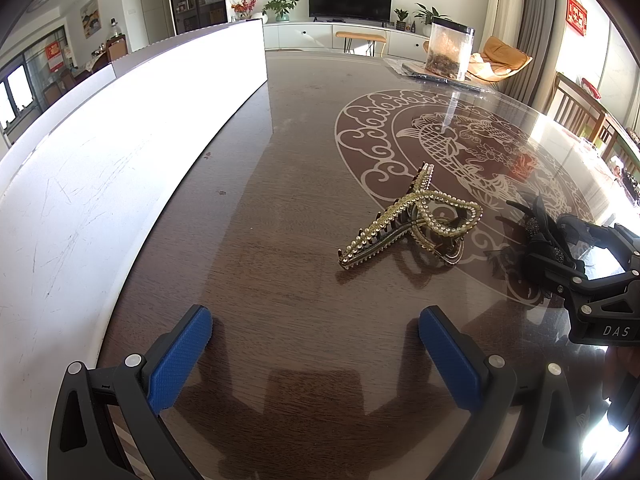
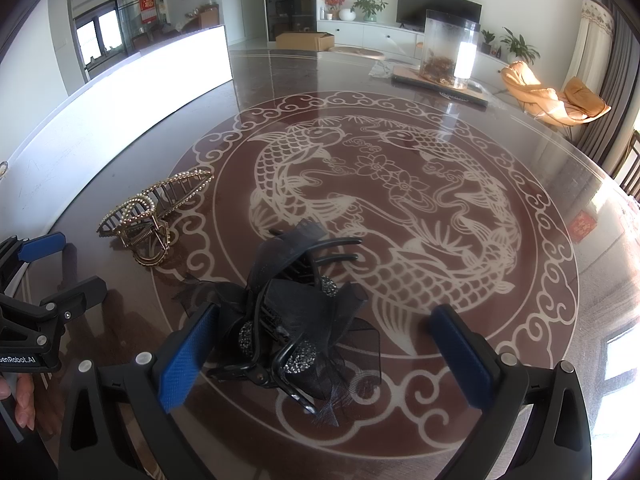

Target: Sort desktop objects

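A gold pearl-studded hair claw lies on the dark table, ahead and right of my open, empty left gripper; it also shows in the right wrist view. A black bow hair claw with rhinestone beads lies between the spread fingers of my open right gripper, close to the left finger. In the left wrist view the black claw sits at the tip of the right gripper. The left gripper shows at the left edge of the right wrist view.
A long white box runs along the table's left side. A clear canister stands on a tray at the far end. The table bears a carved fish medallion under glass. Chairs stand to the right.
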